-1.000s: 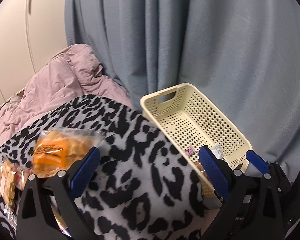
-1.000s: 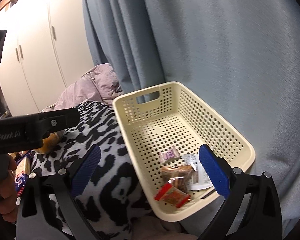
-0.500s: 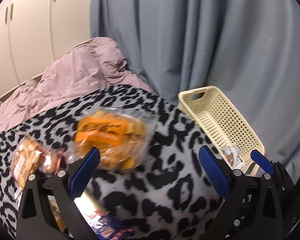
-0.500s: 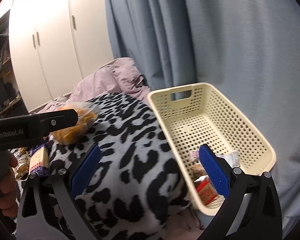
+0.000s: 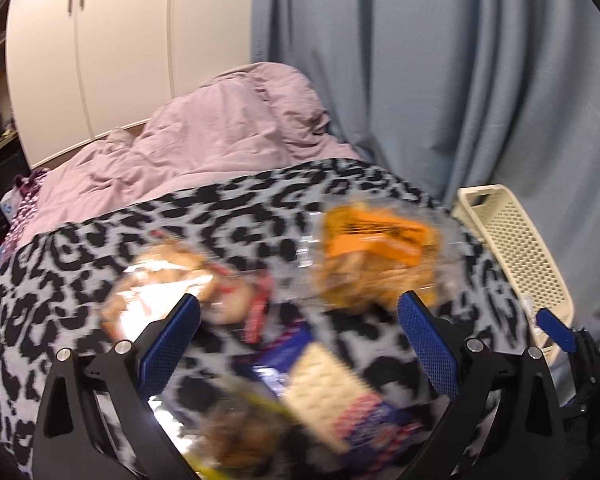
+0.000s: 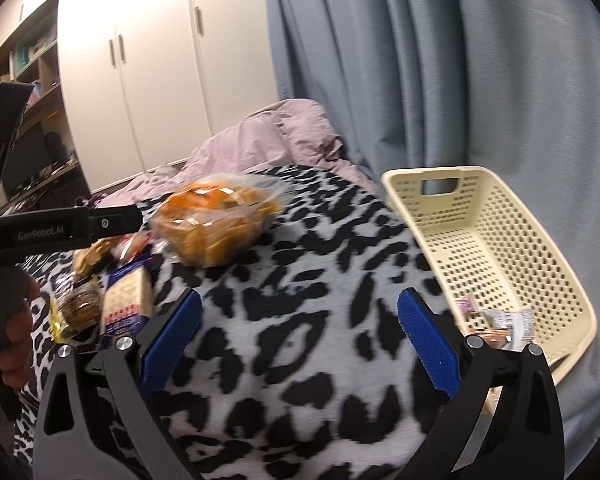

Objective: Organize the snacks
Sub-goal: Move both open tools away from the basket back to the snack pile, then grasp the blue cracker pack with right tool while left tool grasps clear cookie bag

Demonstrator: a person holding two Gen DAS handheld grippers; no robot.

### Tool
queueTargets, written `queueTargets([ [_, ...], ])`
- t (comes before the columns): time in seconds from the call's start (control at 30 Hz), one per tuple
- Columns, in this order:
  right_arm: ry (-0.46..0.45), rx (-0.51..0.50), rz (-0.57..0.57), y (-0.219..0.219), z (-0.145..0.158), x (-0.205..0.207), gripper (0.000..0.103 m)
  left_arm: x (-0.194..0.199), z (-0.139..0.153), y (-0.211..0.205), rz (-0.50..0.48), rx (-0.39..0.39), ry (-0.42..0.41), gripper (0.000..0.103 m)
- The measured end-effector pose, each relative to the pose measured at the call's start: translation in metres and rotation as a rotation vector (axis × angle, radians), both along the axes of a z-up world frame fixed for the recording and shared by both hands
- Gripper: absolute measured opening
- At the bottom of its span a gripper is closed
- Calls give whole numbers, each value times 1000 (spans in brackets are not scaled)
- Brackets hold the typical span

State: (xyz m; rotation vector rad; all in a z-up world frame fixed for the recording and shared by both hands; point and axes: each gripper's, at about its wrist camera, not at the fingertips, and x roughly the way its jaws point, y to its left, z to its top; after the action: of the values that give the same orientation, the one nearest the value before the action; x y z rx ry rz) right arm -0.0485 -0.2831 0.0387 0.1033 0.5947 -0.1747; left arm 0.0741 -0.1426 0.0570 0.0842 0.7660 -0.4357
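Several snacks lie on a leopard-print blanket (image 6: 300, 300). An orange snack bag (image 5: 376, 256) (image 6: 216, 220) sits nearest the cream perforated basket (image 6: 496, 248) (image 5: 520, 248), which holds a few small packets (image 6: 500, 324). A cracker pack (image 5: 328, 384) (image 6: 128, 296), a clear cookie bag (image 5: 160, 288) and a dark cookie pack (image 6: 76, 304) lie left of it. My left gripper (image 5: 300, 352) hangs open over the cracker pack, holding nothing. My right gripper (image 6: 300, 344) is open above bare blanket, between the snacks and the basket.
A pink duvet (image 5: 204, 132) is bunched behind the blanket. Blue-grey curtains (image 6: 440, 80) hang behind the basket and white wardrobe doors (image 6: 140, 80) stand at the back left. A person's hand (image 6: 16, 340) holds the left gripper's handle.
Both views have swung left: the basket slid toward the right edge and the snack pile came under my left gripper. Both grippers stayed open and empty.
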Motion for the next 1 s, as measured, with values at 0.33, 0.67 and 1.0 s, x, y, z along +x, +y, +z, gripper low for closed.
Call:
queueTargets([
  [0.33,32,3,125,37,-9,11,100,28,-26,55,49,104,25,98],
  [0.67,80,48,284,71,-16,21,100,53,-39,79,-23,151,47,98],
  [1.0,125,64,357,87,-23,33,100,68,-55,72,-97,210,63,98],
])
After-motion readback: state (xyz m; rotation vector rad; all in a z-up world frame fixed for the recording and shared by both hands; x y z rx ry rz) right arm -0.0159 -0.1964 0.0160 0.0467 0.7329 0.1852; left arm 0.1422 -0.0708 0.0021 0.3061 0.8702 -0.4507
